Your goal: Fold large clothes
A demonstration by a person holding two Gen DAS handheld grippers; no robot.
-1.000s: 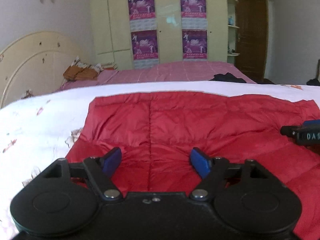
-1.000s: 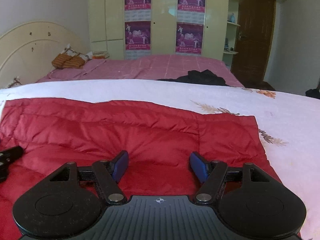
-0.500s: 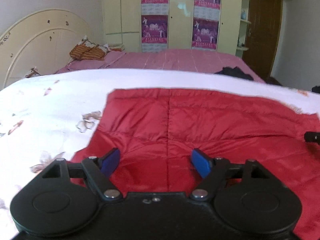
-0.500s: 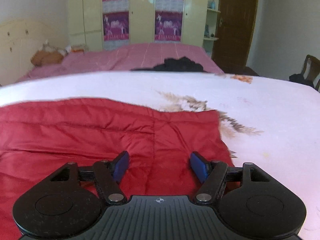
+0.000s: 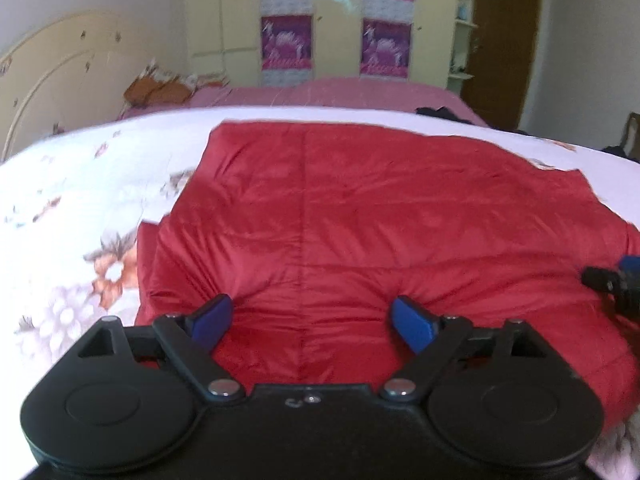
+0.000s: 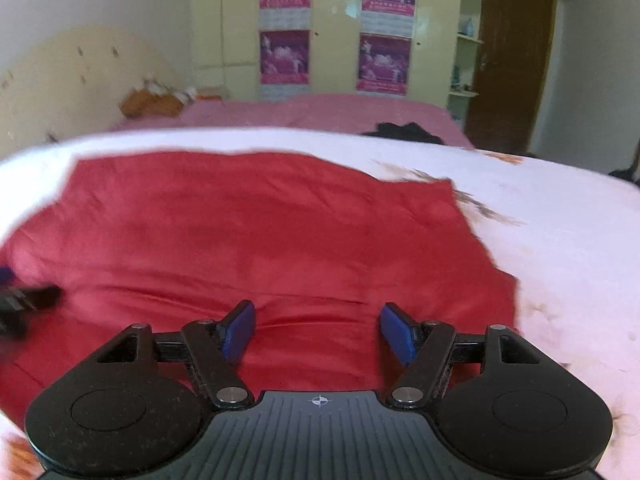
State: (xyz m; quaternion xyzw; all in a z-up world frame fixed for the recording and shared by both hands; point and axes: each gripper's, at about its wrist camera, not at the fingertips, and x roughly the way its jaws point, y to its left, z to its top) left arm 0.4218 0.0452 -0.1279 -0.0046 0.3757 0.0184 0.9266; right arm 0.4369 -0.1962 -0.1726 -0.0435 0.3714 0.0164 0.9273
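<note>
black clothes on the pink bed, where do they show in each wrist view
Left wrist: black clothes sit upper right, just beyond the red jacket.
Right wrist: black clothes sit right of centre, above the jacket's far edge.
Shared landmark: the brown door, right of the clothes.

**Red quilted garment spread on a floral bed, seen past wide-set blue pads**

The right gripper fills the near edge, its two blue-padded fingers standing wide apart with nothing between them, just above the red padded garment. The garment lies flat across a white floral bedspread, its right edge ragged against the white. At the far left, the dark tip of the left gripper sits over the red fabric, blurred. Beyond lies a pink bed with a black heap of cloth, an orange bundle, a cream wardrobe with purple posters, and a brown door.
</note>
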